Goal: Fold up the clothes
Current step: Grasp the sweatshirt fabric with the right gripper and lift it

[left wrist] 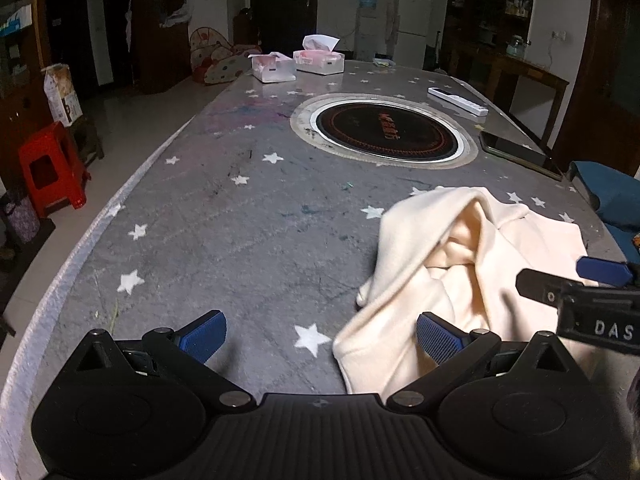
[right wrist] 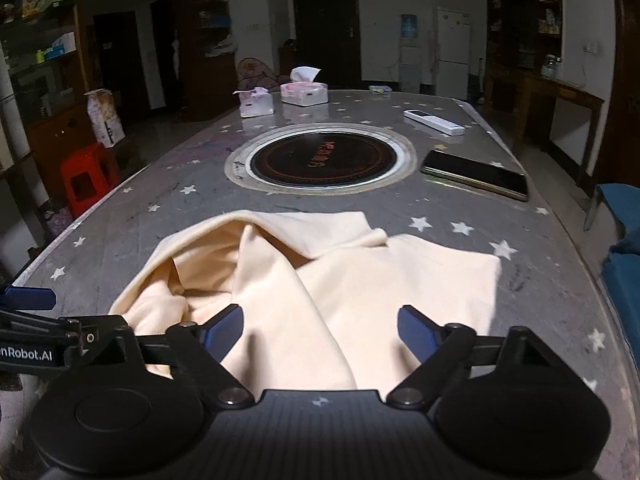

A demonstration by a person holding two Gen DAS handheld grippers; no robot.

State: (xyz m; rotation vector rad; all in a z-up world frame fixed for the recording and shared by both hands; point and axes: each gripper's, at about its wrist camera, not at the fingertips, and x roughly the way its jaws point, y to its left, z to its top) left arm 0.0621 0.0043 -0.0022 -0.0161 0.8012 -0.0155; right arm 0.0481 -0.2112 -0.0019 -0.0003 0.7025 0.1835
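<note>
Both tongs gape w/ nothing pinched. Left tongs (left wrist: pixel 320 338) hang over bare grey star-print counter (left wrist: pixel 208 232), right pad (left wrist: pixel 438 340) just over the edge of the cream garment (left wrist: pixel 460 264). Right tongs (right wrist: pixel 320 330) sit above the garment (right wrist: pixel 320 280), pads apart, cloth under them, not clamped. Garment lies rumpled, partly folded, at near end of counter, phone (right wrist: pixel 476 174) & remote (right wrist: pixel 434 121) beyond.
</note>
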